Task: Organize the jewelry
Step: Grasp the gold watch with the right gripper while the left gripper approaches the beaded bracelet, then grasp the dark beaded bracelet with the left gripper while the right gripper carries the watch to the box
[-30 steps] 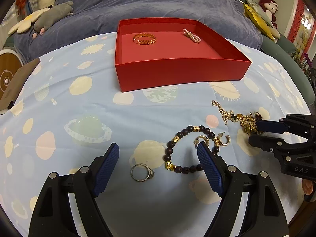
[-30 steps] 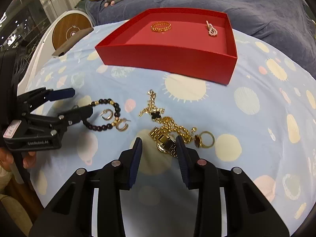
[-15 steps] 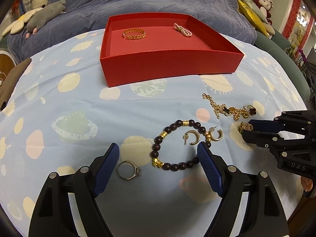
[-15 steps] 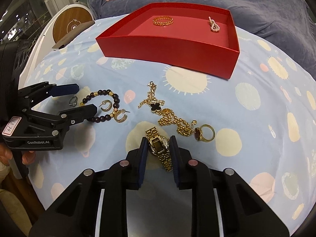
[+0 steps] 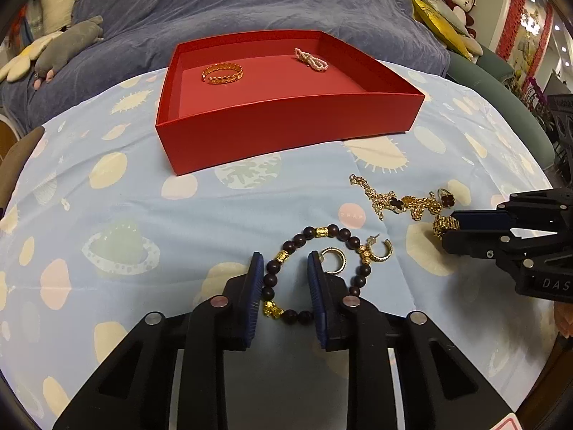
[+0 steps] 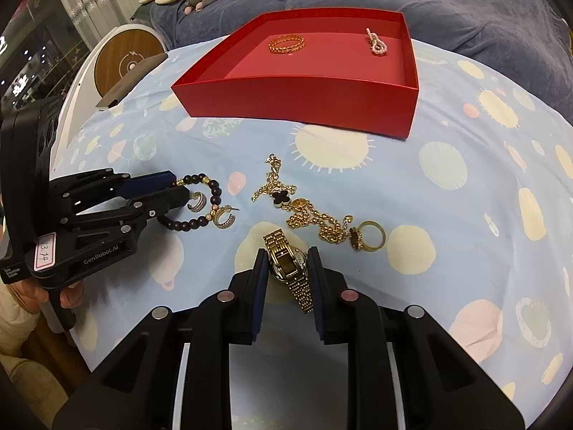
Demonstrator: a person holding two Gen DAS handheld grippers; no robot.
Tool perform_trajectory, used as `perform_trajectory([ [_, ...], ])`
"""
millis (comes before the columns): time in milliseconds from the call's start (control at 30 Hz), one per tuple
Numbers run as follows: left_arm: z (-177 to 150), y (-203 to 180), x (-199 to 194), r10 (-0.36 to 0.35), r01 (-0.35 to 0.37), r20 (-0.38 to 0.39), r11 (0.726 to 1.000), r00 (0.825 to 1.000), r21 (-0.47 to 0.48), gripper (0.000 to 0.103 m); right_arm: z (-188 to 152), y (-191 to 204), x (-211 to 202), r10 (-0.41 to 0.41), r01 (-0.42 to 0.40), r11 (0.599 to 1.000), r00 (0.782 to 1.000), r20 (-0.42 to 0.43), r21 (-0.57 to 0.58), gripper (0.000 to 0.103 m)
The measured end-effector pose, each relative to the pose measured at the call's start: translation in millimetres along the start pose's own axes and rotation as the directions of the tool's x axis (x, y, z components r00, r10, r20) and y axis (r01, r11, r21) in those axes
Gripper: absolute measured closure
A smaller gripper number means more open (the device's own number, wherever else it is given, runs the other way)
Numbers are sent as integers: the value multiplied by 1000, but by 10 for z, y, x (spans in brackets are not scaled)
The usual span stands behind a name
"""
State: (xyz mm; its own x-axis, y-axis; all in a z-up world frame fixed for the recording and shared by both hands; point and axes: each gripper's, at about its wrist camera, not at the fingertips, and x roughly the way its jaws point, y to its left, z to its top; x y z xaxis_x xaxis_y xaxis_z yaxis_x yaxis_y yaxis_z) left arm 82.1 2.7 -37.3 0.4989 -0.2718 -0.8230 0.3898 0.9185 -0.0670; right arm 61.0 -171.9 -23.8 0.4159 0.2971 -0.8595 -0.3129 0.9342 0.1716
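My left gripper has its jaws close around the left side of a dark bead bracelet lying on the blue cloth; it also shows in the right wrist view. My right gripper is shut on a gold watch. Two gold hoop earrings lie by the bracelet. A gold necklace with a black clover and a gold ring lie beside the watch. The red tray holds a gold bangle and a pearl piece.
A blue patterned cloth covers the table. A grey-blue blanket and plush toys lie behind the tray. A round wooden disc stands at the left table edge in the right wrist view.
My left gripper moved forward and closed from wide open around the bead bracelet; the silver ring has left its view. My right gripper closed on the gold watch.
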Motion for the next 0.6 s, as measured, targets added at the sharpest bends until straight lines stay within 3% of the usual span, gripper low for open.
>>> perform_trajectory([
  [33,-4,-10,3,8,-8,0,1000,1000,9,97,2,-10,-11,-1,1,1000,1000,3,3,81],
  [200,2,-35,-12,13,-13,-7,1000,1000,16,98,33,-26,-52,0,-1,1000,1000,16,14,81],
  [400,110,-56,-233,-47,48,42,999,998,-15,98,83,-45,-186,4,-5,1000,998,60,26,81],
  [600,269,-89,-558,-120,126,121,991,985,-46,98,145,-81,-434,4,-10,999,990,143,42,82],
])
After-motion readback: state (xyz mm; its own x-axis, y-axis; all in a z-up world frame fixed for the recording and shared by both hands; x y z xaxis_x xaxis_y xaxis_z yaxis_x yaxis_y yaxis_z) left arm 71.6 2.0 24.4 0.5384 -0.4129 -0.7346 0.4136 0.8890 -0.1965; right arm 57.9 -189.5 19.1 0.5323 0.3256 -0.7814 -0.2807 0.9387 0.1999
